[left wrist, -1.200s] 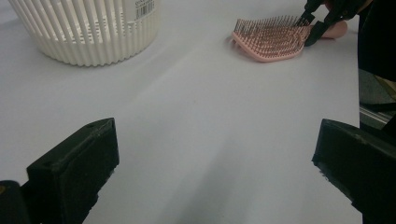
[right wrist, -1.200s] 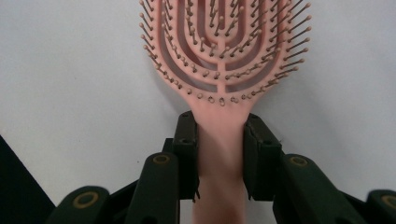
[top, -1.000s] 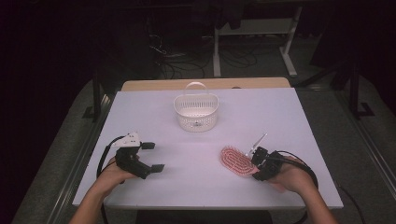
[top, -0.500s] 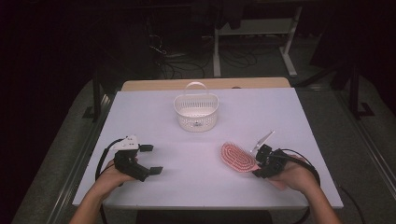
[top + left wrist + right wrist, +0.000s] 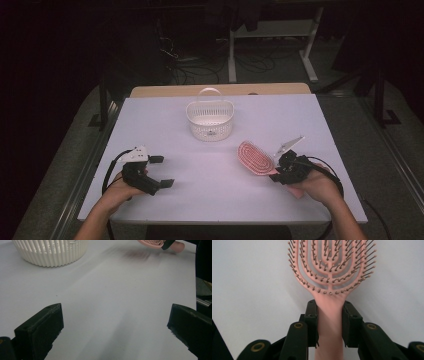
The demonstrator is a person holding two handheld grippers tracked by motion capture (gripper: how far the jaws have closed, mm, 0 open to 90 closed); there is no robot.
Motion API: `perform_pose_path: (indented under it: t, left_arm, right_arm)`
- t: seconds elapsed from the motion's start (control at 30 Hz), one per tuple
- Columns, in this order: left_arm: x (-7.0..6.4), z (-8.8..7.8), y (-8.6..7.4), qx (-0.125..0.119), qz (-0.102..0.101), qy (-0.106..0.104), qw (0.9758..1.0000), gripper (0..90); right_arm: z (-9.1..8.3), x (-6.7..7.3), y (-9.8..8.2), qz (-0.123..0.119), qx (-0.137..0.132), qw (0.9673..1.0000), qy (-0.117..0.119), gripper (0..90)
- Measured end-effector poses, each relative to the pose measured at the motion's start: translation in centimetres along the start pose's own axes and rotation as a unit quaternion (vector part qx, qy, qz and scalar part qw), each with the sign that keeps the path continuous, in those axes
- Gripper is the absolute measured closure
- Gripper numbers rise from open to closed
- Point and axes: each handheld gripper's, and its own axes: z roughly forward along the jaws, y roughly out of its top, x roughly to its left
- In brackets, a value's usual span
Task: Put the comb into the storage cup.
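A pink hairbrush (image 5: 255, 158) with brown-tipped bristles is held just above the white table, bristles up. My right gripper (image 5: 280, 172) is shut on its handle (image 5: 329, 322), with a jaw pressed against each side. The brush head (image 5: 332, 265) stretches away from the jaws. In the left gripper view the brush (image 5: 153, 243) appears at the top edge with a shadow under it. My left gripper (image 5: 161, 171) rests at the front left of the table, open, with bare table between its jaws. A white slatted basket (image 5: 210, 120) with a handle stands at the back middle.
The white table (image 5: 320, 120) ends in a wooden strip (image 5: 165, 91) at the back. Dark floor with cables and a desk frame (image 5: 272, 30) lies beyond. The basket wall (image 5: 47, 253) is at the top left of the left gripper view.
The right gripper with the hairbrush has risen slightly and shifted a little toward the back. The left gripper has stayed where it was.
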Motion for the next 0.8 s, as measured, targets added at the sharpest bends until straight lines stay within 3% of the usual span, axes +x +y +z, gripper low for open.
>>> perform_pose_path:
  t: [0.4, 0.63, 0.8]
  left_arm:
    - [0.0, 0.1, 0.0, 0.001, -0.007, 0.003, 1.0000, 0.0]
    - [0.0, 0.2, 0.1, 0.000, -0.006, 0.004, 1.0000, 0.0]
    - [-0.1, 0.3, 0.1, -0.001, -0.007, 0.003, 1.0000, 0.0]
  right_arm:
    - [-0.8, -0.4, 0.0, 0.008, -0.066, 0.9978, 0.004, 68.8]
    - [-1.3, -0.5, 0.1, 0.009, -0.098, 0.9952, 0.003, 68.7]
    - [-1.7, -0.5, 0.3, 0.003, -0.130, 0.9914, 0.003, 68.7]
